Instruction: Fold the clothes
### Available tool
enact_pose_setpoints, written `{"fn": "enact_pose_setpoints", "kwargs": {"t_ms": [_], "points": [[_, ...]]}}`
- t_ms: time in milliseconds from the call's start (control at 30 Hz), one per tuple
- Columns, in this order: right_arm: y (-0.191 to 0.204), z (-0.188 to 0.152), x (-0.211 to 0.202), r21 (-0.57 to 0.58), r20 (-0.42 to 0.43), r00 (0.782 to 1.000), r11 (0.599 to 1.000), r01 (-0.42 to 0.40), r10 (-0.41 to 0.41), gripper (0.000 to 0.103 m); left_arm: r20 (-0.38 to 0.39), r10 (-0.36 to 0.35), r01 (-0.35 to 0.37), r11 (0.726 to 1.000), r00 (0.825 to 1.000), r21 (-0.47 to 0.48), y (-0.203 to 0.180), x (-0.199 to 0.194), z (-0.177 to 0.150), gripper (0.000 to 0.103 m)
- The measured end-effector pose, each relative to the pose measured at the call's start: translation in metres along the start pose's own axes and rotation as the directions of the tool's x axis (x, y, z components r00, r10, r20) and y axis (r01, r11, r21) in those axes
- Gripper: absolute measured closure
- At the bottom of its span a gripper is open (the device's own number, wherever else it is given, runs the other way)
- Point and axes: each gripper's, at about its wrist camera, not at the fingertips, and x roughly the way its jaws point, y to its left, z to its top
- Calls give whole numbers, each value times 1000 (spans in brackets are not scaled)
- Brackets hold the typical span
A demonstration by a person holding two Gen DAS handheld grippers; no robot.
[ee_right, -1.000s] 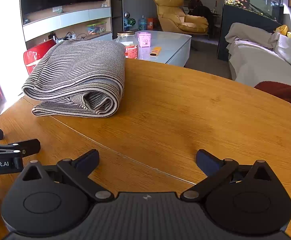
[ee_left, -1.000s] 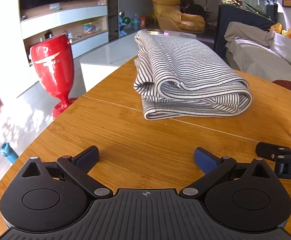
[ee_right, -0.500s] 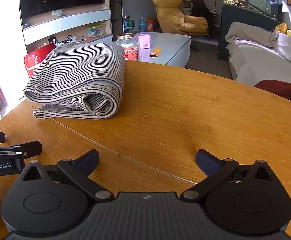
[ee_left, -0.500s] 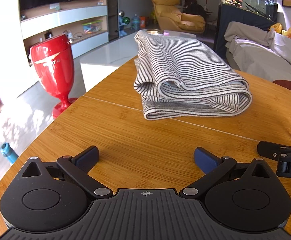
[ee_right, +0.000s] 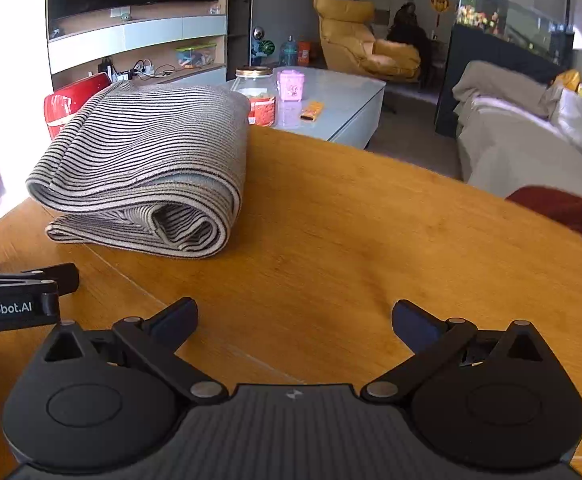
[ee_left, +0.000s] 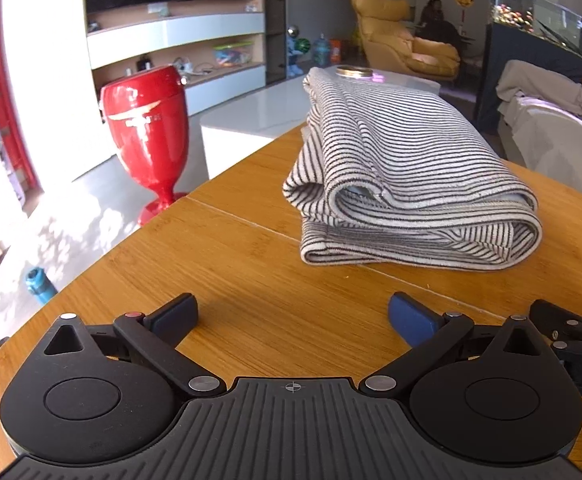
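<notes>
Your striped knit garment (ee_left: 407, 184) lies folded in a thick bundle on the wooden counter (ee_right: 371, 240), at about 1 o'clock from your left claw (ee_left: 293, 316) and 11 o'clock from your right claw (ee_right: 295, 320); both claws are spread wide, holding nothing, apart from the cloth. It looks soft, light and floppy, so I'd pinch through all layers at the rounded fold edge. Beyond it, a lidded glass jar (ee_right: 259, 96) holds something red.

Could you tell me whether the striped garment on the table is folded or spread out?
Folded: the black-and-white striped knit garment lies in stacked layers with rounded fold edges on the wooden table.
</notes>
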Motion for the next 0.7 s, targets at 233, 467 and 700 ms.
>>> {"fn": "enact_pose_setpoints", "kwargs": {"t_ms": [233, 467, 700], "points": [[-24, -1, 7, 111, -8, 998, 992, -63, 65, 0, 0, -2, 2, 1000, 1000, -5, 0, -9, -4, 0], [-22, -1, 7, 112, -17, 1000, 993, -22, 24, 0, 0, -2, 2, 1000, 1000, -6, 1, -8, -4, 0], [-22, -1, 6, 113, -17, 1000, 993, -22, 24, 0, 0, -3, 3, 1000, 1000, -6, 2, -7, -3, 0]]}}
